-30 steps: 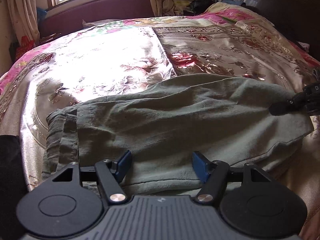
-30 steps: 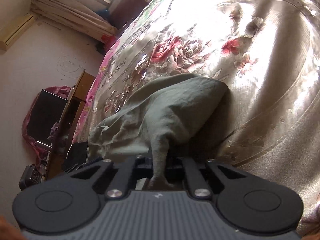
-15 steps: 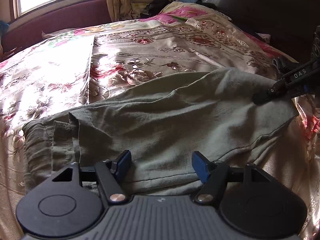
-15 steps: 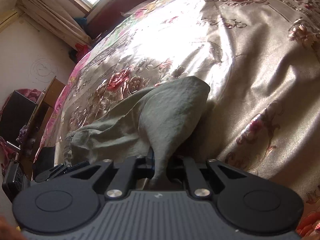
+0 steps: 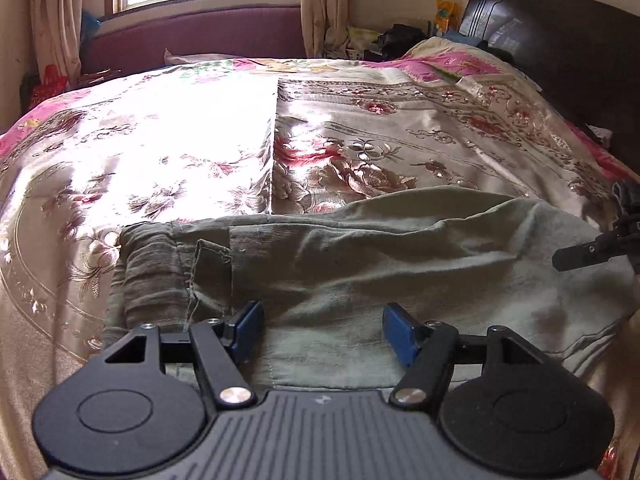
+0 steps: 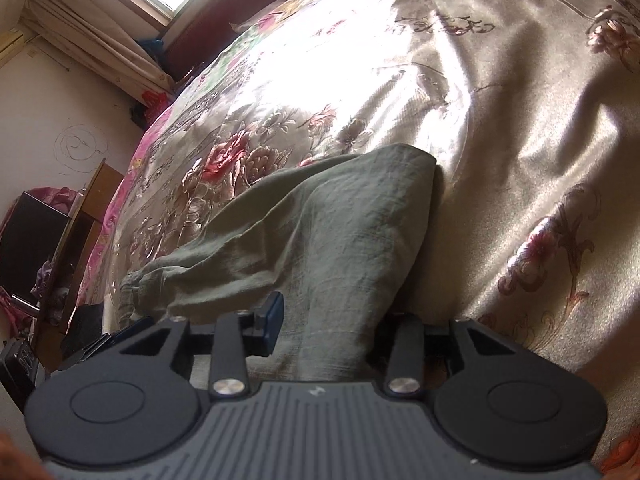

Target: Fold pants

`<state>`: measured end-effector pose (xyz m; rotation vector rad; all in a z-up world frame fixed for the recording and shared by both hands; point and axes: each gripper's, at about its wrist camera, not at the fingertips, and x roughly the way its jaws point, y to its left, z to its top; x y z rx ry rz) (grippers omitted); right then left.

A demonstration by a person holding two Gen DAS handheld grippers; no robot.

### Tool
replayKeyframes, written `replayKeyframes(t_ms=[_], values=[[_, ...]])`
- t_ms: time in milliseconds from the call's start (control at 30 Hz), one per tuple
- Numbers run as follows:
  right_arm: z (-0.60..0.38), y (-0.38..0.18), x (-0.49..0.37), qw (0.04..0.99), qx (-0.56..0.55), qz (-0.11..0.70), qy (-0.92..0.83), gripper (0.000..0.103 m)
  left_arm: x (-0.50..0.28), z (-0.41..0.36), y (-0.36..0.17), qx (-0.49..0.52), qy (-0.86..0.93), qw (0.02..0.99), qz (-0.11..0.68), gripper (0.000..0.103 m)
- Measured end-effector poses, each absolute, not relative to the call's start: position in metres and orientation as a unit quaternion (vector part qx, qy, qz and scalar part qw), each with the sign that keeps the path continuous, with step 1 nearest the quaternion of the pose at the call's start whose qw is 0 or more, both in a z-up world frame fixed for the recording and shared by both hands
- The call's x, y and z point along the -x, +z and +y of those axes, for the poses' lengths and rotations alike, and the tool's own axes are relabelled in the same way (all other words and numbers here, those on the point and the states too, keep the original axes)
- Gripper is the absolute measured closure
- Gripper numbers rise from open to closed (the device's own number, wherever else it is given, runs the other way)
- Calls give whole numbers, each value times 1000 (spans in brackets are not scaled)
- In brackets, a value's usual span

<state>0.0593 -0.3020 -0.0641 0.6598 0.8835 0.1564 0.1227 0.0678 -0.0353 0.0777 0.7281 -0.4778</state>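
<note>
Olive-green pants (image 5: 360, 272) lie folded across the near part of the bed, waistband to the left. My left gripper (image 5: 324, 332) hovers open over their near edge, blue pads wide apart with only flat cloth below. In the left wrist view a dark finger of my right gripper (image 5: 580, 256) sits over the pants' right end. In the right wrist view the pants (image 6: 332, 224) rise in a fold that runs back between the jaws of my right gripper (image 6: 328, 332). These jaws are opening; the left pad (image 6: 272, 320) stands clear of the cloth, and the right one is hidden behind it.
A shiny floral bedspread (image 5: 360, 148) covers the bed, sunlit on its left half. A dark headboard (image 5: 560, 52) stands at the right, with a window and curtains (image 5: 324, 4) behind. In the right wrist view a dark cabinet (image 6: 36, 240) stands beside the bed.
My right gripper was pinched shut on a pulled-up fold of the pants; its jaws have now spread and the fold sits looser. The left gripper shifted sideways along the near edge, still open.
</note>
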Motion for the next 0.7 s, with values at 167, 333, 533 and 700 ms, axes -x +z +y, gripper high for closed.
replayKeyframes(t_ms=[167,333,533,700], values=[[-297,-40,-45,887,-246,389,31,61,-110,87,-19,-38,-203,927,315,19],[-241,-1,-27,928,-134,342,57,61,-110,106,-25,-41,-189,923,333,19],[-118,7,-47,924,2,334,184,66,-89,153,-16,-5,-170,928,332,19],[-157,11,-73,928,-10,369,56,69,-85,174,-11,16,-181,930,318,18]])
